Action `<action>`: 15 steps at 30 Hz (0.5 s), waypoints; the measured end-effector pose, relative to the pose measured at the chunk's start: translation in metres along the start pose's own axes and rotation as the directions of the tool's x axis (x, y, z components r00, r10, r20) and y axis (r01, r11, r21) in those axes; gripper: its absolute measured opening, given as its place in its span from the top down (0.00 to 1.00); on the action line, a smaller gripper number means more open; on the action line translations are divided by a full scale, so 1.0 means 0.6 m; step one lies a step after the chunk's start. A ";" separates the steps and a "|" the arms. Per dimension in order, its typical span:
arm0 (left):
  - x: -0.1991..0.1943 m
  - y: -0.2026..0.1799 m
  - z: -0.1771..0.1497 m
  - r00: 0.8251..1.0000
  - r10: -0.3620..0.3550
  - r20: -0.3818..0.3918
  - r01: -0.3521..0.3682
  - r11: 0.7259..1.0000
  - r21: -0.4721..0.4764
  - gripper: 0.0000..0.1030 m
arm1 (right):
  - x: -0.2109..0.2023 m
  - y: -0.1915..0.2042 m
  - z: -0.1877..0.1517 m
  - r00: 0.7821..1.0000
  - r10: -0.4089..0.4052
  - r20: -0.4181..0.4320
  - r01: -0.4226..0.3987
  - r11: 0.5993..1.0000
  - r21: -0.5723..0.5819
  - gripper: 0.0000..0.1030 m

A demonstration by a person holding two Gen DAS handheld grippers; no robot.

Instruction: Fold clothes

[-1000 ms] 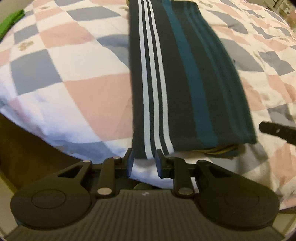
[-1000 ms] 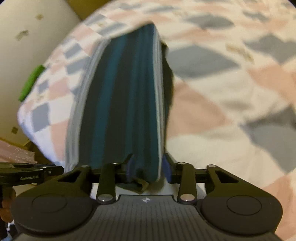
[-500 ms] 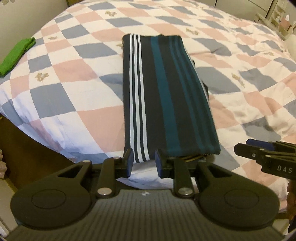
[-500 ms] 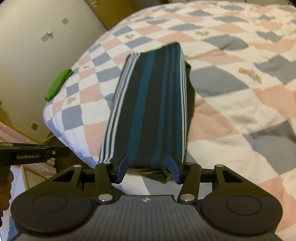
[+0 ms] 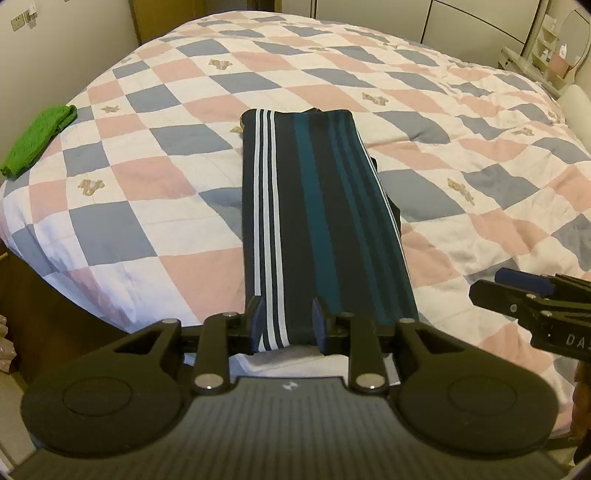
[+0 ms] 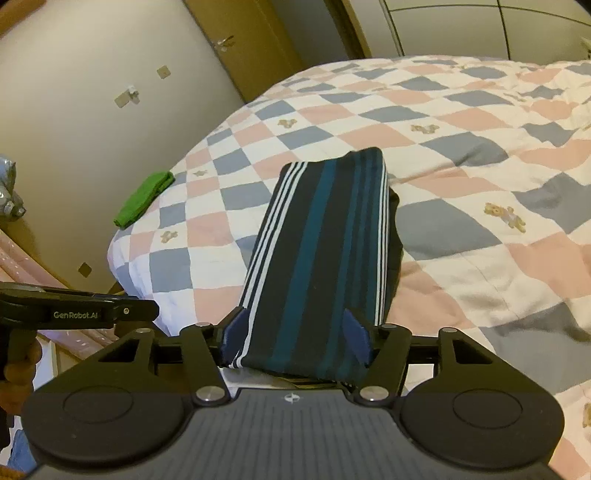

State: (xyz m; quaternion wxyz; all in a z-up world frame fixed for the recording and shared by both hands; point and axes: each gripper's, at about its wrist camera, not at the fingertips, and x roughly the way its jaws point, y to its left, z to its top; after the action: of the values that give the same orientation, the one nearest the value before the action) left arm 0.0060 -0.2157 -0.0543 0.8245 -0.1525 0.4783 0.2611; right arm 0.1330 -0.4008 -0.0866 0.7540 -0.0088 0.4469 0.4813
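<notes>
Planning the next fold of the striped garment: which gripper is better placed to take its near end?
Left gripper: open, centred on the striped garment's white-striped near corner.

A bed (image 5: 147,229) with a quilt of pink, grey and white squares fills the room. Beige walls (image 6: 74,110) stand behind it, with a wooden door (image 6: 258,40) and white cabinets (image 5: 461,22).

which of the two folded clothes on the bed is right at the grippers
The dark striped garment, a long fold with white and teal stripes; its near end sits between both grippers' fingers. The green cloth lies apart at the bed's far left edge.
</notes>
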 end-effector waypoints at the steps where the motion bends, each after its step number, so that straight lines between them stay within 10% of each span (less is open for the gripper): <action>1: 0.001 -0.001 -0.001 1.000 0.001 -0.001 -0.001 1.000 0.004 0.76 | 0.003 -0.001 0.000 1.000 0.002 -0.004 -0.002 1.000 0.001 0.41; 7: 0.034 0.014 -0.037 0.999 0.015 0.035 -0.020 0.991 0.135 0.72 | 0.033 -0.006 -0.021 0.998 -0.017 -0.055 0.014 0.998 -0.057 0.37; 10: 0.069 0.024 -0.079 0.993 0.084 0.085 -0.107 0.940 0.323 0.68 | 0.061 -0.004 -0.056 0.993 -0.075 -0.089 0.054 0.975 -0.216 0.36; 12: 0.100 0.020 -0.118 0.981 0.131 0.145 -0.187 0.843 0.504 0.64 | 0.083 0.010 -0.089 0.987 -0.131 -0.090 0.086 0.916 -0.391 0.34; 15: 0.154 0.007 -0.186 0.959 0.139 0.246 -0.279 0.614 0.739 0.57 | 0.130 0.042 -0.156 0.975 -0.221 -0.031 0.142 0.722 -0.677 0.26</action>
State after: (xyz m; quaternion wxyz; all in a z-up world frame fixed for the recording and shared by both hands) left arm -0.0383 -0.2417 -0.1899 0.8110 0.2903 0.4883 0.1397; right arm 0.0632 -0.3730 -0.1855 0.7181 -0.3493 0.2813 0.5322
